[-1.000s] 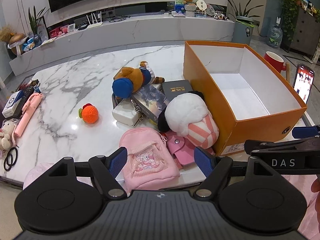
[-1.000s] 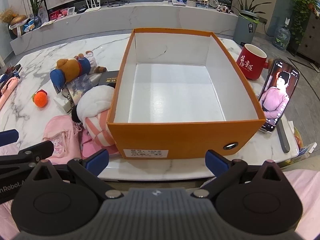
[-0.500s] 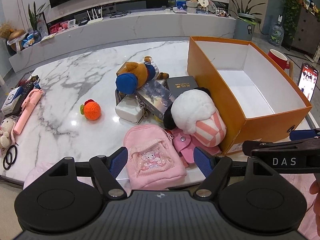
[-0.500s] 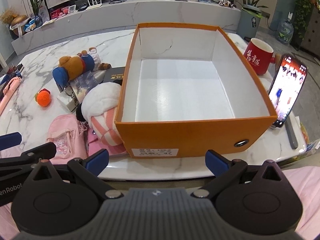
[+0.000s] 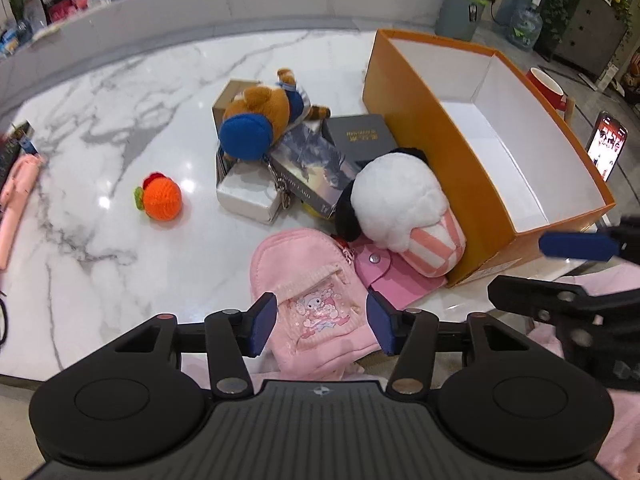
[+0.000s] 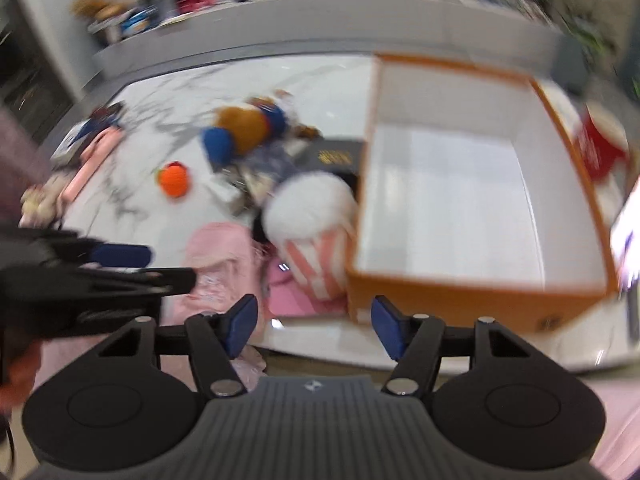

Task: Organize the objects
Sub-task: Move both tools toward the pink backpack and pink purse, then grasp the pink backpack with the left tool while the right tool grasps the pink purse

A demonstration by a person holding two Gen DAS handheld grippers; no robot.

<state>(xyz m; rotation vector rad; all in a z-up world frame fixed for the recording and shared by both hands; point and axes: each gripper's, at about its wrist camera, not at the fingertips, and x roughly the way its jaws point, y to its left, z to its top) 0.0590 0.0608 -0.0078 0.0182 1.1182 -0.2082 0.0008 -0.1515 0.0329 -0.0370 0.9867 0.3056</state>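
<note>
**Both claws half-closed, nothing gripped**

Your left gripper has just been closing, jaws part-open astride the pink pouch at the table's near edge, pads not pressing it; your right gripper has closed likewise, empty, before the orange box.
</note>
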